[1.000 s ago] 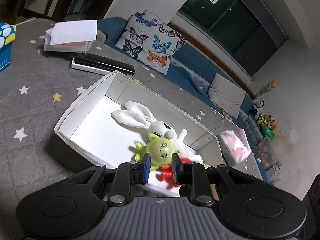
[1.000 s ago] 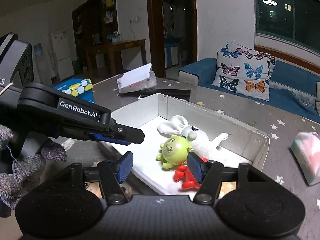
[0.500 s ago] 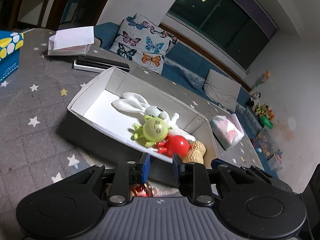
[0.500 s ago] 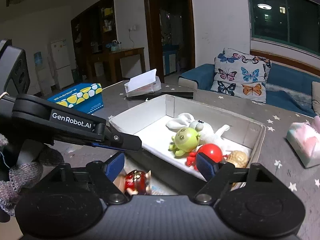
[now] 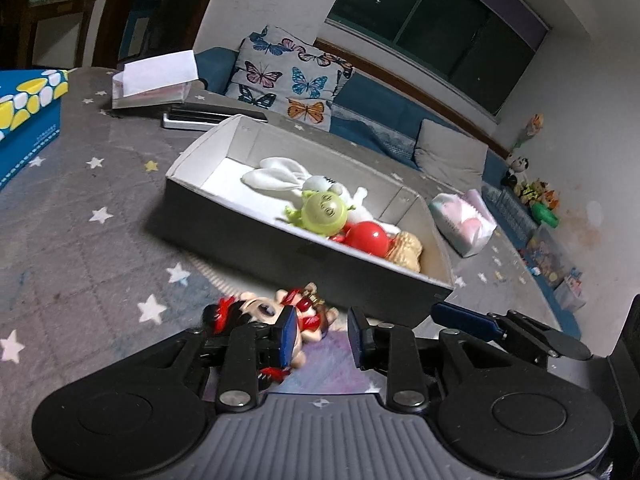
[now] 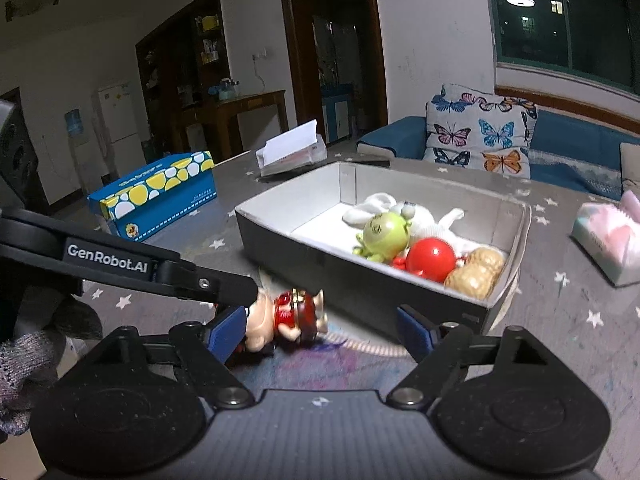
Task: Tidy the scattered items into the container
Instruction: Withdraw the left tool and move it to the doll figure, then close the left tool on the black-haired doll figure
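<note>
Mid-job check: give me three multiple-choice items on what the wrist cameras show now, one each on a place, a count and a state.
1. The small red-dressed doll figurine lies:
A. in the box
B. on the star-patterned grey tablecloth, against the box's near wall
C. on the sofa

2. Toys visible in the white-lined cardboard box:
A. one
B. two
C. four

3. The right hand-held gripper is:
A. open
B. shut on the figurine
C. shut on nothing

Answers: 1 B, it lies outside the near wall; 2 C, rabbit, green figure, red ball, tan toy; 3 A, its fingers stand wide apart.
</note>
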Demonstrator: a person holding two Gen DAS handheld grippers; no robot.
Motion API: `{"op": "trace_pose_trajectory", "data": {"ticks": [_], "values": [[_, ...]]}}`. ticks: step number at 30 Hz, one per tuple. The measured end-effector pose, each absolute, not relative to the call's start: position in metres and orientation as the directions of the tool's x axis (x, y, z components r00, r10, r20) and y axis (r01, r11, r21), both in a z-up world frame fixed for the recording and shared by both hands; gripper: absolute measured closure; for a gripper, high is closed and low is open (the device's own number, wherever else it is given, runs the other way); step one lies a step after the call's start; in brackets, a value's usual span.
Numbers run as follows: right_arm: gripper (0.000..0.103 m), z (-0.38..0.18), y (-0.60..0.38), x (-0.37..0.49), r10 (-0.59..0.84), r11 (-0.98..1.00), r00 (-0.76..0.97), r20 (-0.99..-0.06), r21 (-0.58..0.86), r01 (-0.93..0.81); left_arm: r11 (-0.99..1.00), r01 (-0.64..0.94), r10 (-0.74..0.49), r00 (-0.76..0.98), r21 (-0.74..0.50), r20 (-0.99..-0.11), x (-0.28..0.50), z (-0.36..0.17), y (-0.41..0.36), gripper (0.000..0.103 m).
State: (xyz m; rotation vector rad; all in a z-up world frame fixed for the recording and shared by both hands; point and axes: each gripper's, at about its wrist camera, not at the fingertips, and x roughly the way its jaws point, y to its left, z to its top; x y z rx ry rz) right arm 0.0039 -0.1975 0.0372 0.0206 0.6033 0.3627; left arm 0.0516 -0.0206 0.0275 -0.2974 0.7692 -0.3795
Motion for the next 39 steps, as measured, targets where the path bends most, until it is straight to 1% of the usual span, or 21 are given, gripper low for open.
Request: {"op": "trace_pose_trajectory", "data": {"ticks": [7, 15, 25, 29, 32, 39], "values": [[0.019, 0.026, -0.194, -0.005, 0.324, 0.940, 0.754, -0.572, 0.108, -0.323, 0.914, 0.215, -0.395, 0.667, -0.343, -0.632, 0.039, 0.025, -0.019, 0.073], [0.019, 0.021, -0.190, -0.009, 0.332, 0.938, 0.747, -0.576, 0.117, -0.327, 0.924, 0.209, -0.376, 0.656, -0.321, -0.654, 0.029, 0.019, -0.018, 0.073], [0.018, 0.012, -0.181, -0.011, 0.347, 0.932, 0.729, -0.590, 0.131, -0.338, 0.939, 0.187, -0.336, 0.680, -0.289, -0.652, 0.018, 0.018, -0.011, 0.073], [0.018, 0.010, -0.179, -0.012, 0.351, 0.931, 0.726, -0.591, 0.135, -0.340, 0.940, 0.183, -0.334, 0.677, -0.289, -0.655, 0.016, 0.016, -0.007, 0.073], [0.014, 0.009, -0.179, -0.013, 0.350, 0.931, 0.726, -0.593, 0.136, -0.337, 0.941, 0.180, -0.330, 0.674, -0.285, -0.662, 0.015, 0.014, -0.005, 0.073], [0.014, 0.003, -0.175, -0.012, 0.356, 0.929, 0.715, -0.601, 0.146, -0.339, 0.941, 0.156, -0.325, 0.667, -0.301, -0.670, 0.014, 0.010, 0.005, 0.073]]}}
